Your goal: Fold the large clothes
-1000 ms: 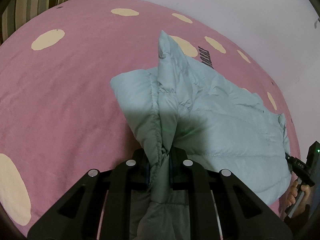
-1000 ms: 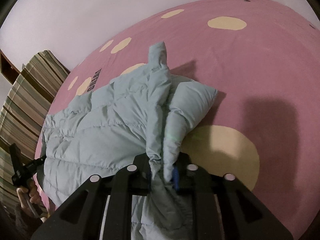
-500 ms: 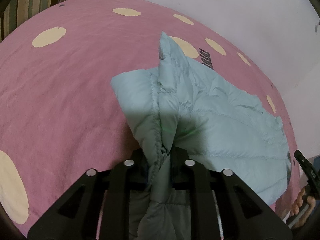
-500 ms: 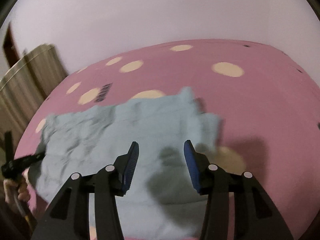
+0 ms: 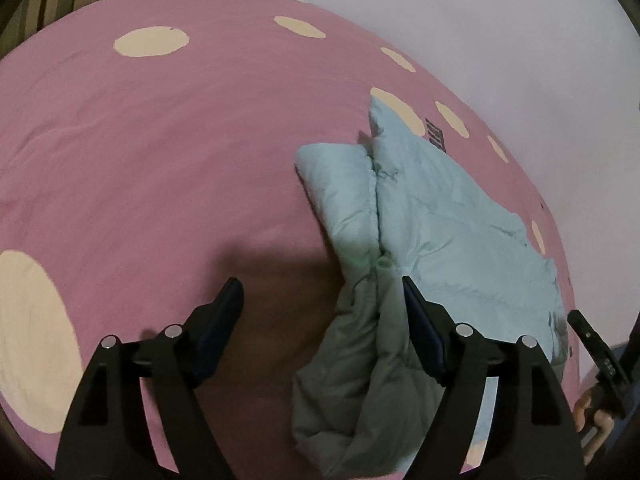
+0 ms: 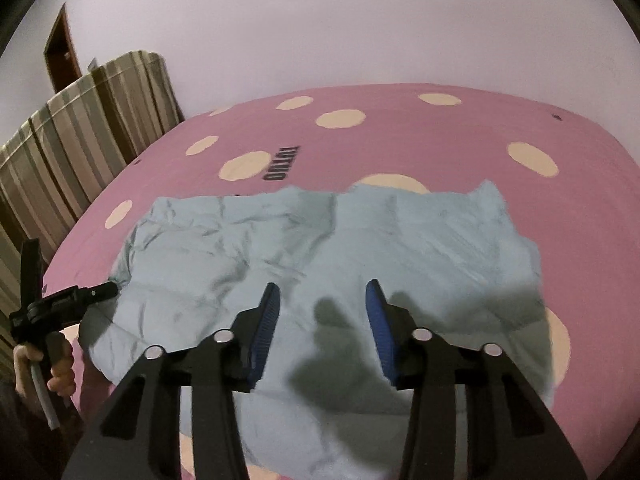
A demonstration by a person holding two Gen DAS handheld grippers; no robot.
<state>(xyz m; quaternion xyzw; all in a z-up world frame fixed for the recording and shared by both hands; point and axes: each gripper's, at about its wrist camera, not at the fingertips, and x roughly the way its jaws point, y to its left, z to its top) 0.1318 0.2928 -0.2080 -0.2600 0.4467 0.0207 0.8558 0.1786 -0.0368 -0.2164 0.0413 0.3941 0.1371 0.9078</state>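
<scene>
A pale blue-green puffer jacket (image 6: 332, 248) lies spread on the pink bed cover; it also shows in the left wrist view (image 5: 432, 216), with a raised ridge of folded fabric running toward the camera. My left gripper (image 5: 322, 294) is open and empty, its right finger beside that ridge, its left finger over bare cover. My right gripper (image 6: 322, 304) is open and empty, held above the near middle of the jacket. The other hand-held gripper (image 6: 60, 304) appears at the jacket's left edge in the right wrist view.
The pink bed cover (image 5: 160, 168) with cream dots reaches to a pale wall (image 6: 320, 20) behind. A striped curtain or cloth (image 6: 80, 128) stands at the left of the bed. A dark door (image 6: 60, 56) is beyond it.
Both grippers have let go of the jacket fold and opened. The right opened first and rose; the left opened just now. The jacket has dropped flatter onto the bed.
</scene>
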